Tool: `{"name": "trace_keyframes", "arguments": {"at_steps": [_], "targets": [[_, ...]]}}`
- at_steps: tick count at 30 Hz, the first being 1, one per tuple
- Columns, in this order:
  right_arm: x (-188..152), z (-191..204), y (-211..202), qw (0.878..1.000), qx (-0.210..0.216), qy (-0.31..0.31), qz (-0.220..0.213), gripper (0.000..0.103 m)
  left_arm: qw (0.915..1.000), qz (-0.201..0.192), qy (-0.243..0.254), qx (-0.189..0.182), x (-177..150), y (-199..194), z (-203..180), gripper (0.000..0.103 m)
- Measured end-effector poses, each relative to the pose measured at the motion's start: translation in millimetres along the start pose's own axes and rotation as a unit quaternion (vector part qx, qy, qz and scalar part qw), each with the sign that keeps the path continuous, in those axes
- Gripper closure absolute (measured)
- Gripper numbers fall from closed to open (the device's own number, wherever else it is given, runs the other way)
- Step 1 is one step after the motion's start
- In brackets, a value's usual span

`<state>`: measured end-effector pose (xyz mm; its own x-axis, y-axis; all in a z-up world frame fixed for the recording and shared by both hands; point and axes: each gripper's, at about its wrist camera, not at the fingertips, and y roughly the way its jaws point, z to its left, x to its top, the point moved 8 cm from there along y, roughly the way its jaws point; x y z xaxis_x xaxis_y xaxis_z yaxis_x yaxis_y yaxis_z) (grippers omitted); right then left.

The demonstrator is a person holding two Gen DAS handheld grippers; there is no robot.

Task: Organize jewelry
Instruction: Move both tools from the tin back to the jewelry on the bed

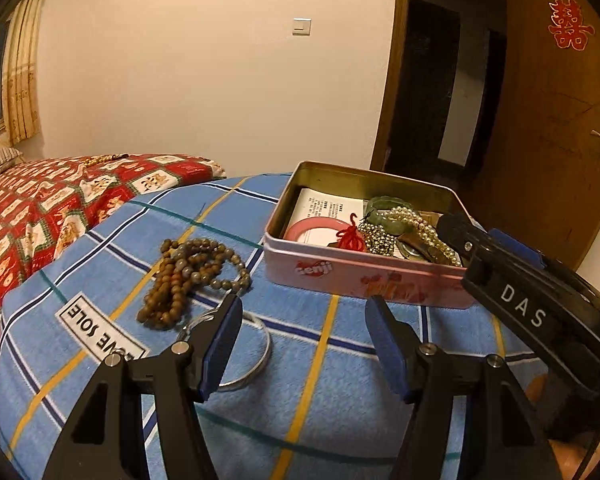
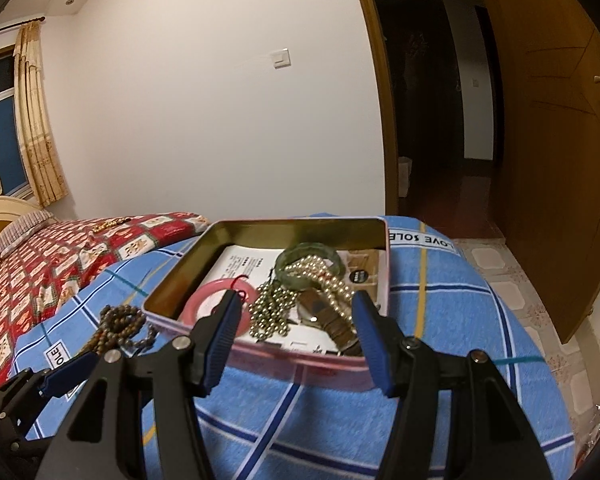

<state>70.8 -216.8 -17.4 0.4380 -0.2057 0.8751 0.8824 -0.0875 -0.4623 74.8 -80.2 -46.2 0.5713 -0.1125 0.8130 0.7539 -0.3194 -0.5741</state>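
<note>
you are at the pick-up stage: both grippers are empty and approaching, and no piece is in transit. the left gripper (image 1: 302, 320) has its jaws apart with nothing between them; it hangs over the blue checked cloth (image 1: 320, 392) covering the surface, just above the silver bangle (image 1: 256, 350). the right gripper (image 2: 296, 318) also has its jaws apart and empty, aimed at the near edge of the pink tin (image 2: 300, 364).

judged from the layout, two pieces are not yet stowed: the bangle and the brown bead strand (image 1: 188, 276), which lies in a loose heap left of the tin and just beyond the bangle.

next move, as a judgement:
- lower the left gripper so one jaw passes inside the bangle's ring and the other outside, then close on the wire.
- the bangle is thin and lies flat on soft cloth; expect the cloth to bunch under the jaw.
- keep the right gripper clear of the tin's rim, or use it to steady the tin.

condition of the tin: open, lid not in view, gold interior. it sits on the right, far part of the cloth. inside, on a printed leaflet (image 2: 248, 266), lie a pink bangle (image 2: 204, 300), a green bangle (image 2: 300, 254), a pearl strand (image 2: 320, 274), a gold ball chain (image 2: 272, 312) and a red tassel (image 1: 350, 236), heaped and overlapping rather than sorted.
</note>
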Motion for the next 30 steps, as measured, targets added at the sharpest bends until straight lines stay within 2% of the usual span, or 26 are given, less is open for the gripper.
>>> {"name": "trace_keyframes", "arguments": {"at_steps": [6, 12, 17, 20, 27, 29, 30], "targets": [[-5.3, 6.7, -7.8, 1.0, 0.0, -0.003, 0.0, 0.042, 0.9999, 0.003, 0.004, 0.015, -7.6, -10.0, 13.1, 0.039], [-13.7, 13.4, -13.5, 1.0, 0.012, 0.005, 0.01, 0.042, 0.9983, 0.011, -0.024, 0.052, -14.4, -23.1, 61.7, 0.039], [-21.0, 31.7, -14.2, 0.999, 0.034, -0.008, 0.024, 0.042, 0.993, 0.007, -0.074, 0.092, -12.7, -37.5, 117.3, 0.039], [-27.6, 48.2, -13.2, 0.998, 0.054, -0.019, 0.038, 0.044, 0.9867, 0.004, -0.074, 0.145, -12.0, -43.8, 147.6, 0.039], [-46.2, 93.0, -3.4, 0.989, 0.114, -0.047, 0.088, 0.046, 0.9814, 0.018, -0.131, 0.139, -20.5, -40.8, 175.6, 0.039], [-51.7, 106.1, 1.3, 0.985, 0.125, -0.058, 0.105, 0.037, 0.9817, 0.019, -0.13, 0.137, -20.6, -40.4, 173.8, 0.039], [-54.7, 112.8, 3.9, 0.983, 0.131, -0.066, 0.113, 0.029, 0.9821, 0.02, -0.129, 0.136, -20.7, -39.7, 173.2, 0.039]]}}
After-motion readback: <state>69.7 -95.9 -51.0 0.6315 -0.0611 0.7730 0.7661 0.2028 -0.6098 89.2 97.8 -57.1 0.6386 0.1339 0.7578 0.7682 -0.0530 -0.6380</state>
